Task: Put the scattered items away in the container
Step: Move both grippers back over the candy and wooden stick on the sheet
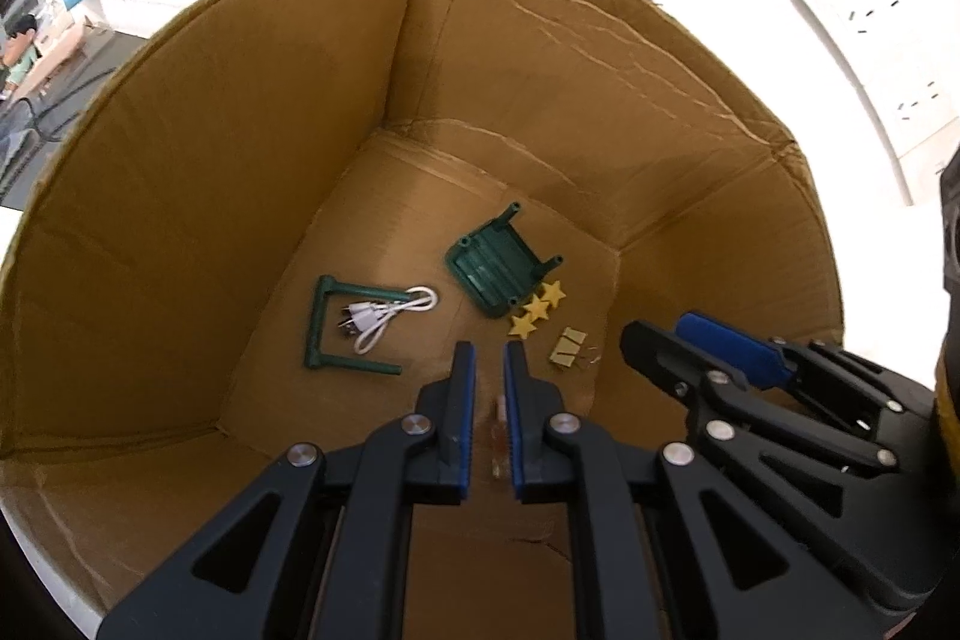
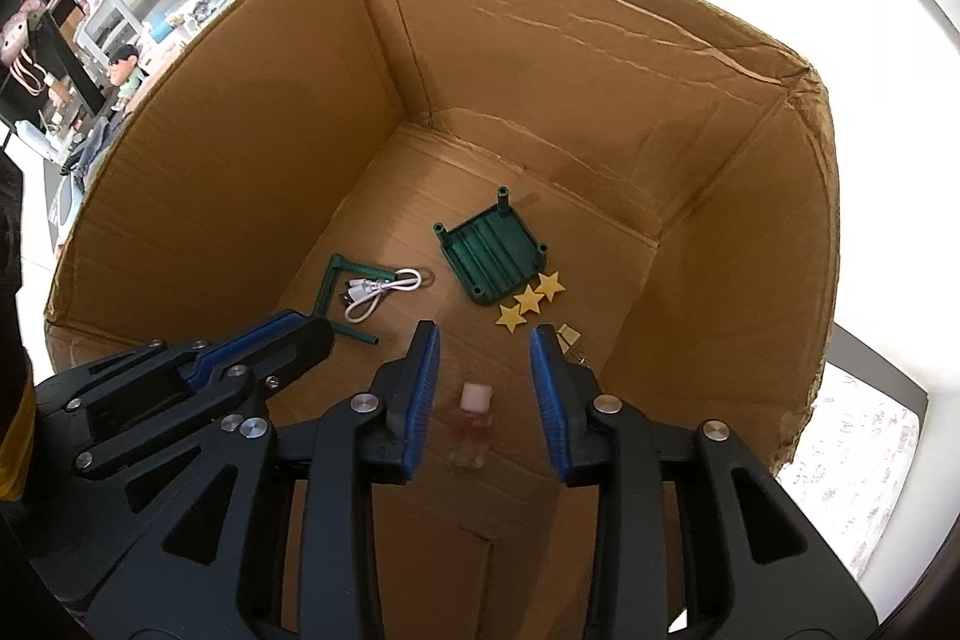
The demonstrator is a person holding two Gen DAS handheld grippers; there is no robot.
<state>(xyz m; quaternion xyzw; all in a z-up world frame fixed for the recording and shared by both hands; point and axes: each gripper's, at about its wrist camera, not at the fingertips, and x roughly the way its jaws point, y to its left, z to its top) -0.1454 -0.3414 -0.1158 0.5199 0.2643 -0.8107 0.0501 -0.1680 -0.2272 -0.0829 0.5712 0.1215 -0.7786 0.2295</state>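
My right gripper hangs wide open and empty above the small pink-capped bottle, which lies on the cardboard box floor near the front wall, long axis front to back, cap toward the far wall. My left gripper is nearly closed, holding nothing. Both are crowded together; they could collide.

The cardboard box is open at the top, and entry from above is not blocked. Its tall walls close all four sides. On the floor, the far part is occupied by a green stool, three yellow stars, a white cable and a green frame. A small bottle lies near the middle. Bare floor is seen along the left wall and in the near part.
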